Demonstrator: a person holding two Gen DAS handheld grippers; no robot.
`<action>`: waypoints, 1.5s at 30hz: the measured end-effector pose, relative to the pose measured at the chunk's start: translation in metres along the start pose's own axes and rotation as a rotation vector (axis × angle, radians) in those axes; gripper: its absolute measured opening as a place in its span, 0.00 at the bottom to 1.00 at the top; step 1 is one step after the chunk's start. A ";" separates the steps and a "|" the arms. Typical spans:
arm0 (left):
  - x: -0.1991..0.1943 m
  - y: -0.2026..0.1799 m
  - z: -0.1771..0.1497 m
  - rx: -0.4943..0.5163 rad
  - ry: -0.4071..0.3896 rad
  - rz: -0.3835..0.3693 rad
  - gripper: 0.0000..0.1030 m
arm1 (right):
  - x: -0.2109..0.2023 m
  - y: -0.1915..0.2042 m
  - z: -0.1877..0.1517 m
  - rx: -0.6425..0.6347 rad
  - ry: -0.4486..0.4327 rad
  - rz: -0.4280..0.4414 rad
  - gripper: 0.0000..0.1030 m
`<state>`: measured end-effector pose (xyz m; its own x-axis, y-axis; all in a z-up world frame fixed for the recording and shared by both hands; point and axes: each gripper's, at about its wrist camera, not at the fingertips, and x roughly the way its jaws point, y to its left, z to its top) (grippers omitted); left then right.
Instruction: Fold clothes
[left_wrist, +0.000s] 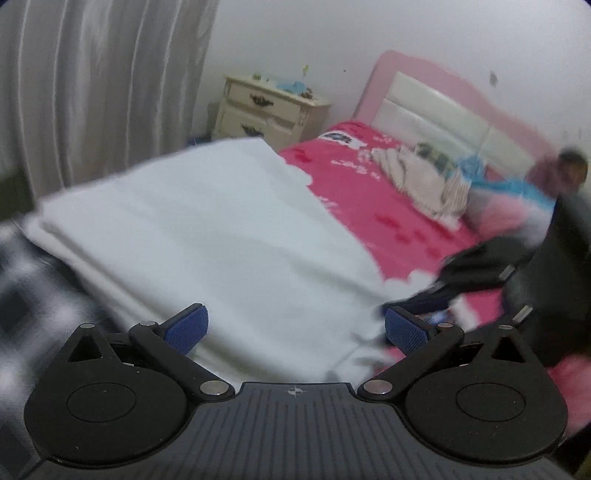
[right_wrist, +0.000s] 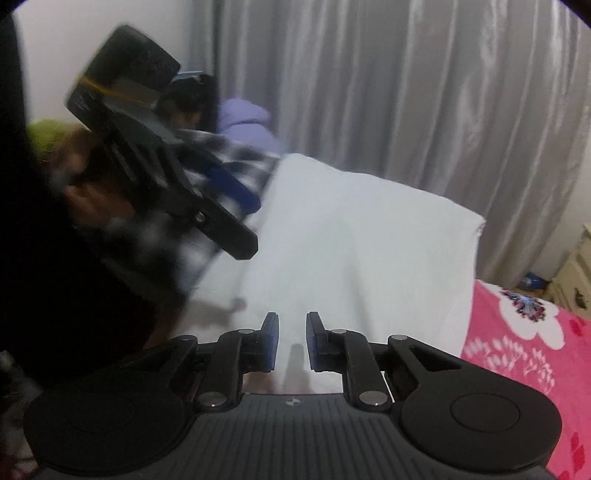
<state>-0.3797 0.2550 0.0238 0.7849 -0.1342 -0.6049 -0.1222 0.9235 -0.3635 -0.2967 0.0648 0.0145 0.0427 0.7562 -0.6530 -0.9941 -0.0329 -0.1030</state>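
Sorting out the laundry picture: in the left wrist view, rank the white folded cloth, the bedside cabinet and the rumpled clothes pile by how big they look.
1. white folded cloth, far the largest, though nearest the camera.
2. and 3. rumpled clothes pile and bedside cabinet look about alike; not ranked.

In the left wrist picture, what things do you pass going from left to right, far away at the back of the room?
Grey curtain → cream nightstand → pink headboard → pile of clothes on the pink bedspread.

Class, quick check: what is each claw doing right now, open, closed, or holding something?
Left claw: open wide over the white cloth, holding nothing.
Right claw: narrow gap between its pads, nothing gripped; white cloth lies beyond it.
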 end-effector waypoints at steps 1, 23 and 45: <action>0.006 0.001 0.001 -0.037 0.005 -0.021 1.00 | 0.010 0.000 -0.002 -0.007 0.026 -0.006 0.17; 0.039 -0.018 -0.010 -0.148 -0.056 0.028 1.00 | 0.008 -0.021 -0.026 0.277 0.123 -0.091 0.19; 0.049 -0.024 0.007 -0.314 -0.174 0.353 1.00 | -0.034 0.005 -0.053 0.753 0.183 -0.240 0.40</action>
<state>-0.3344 0.2288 0.0078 0.7490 0.2537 -0.6121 -0.5546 0.7455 -0.3696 -0.2976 0.0043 -0.0036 0.2140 0.5659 -0.7962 -0.7531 0.6147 0.2345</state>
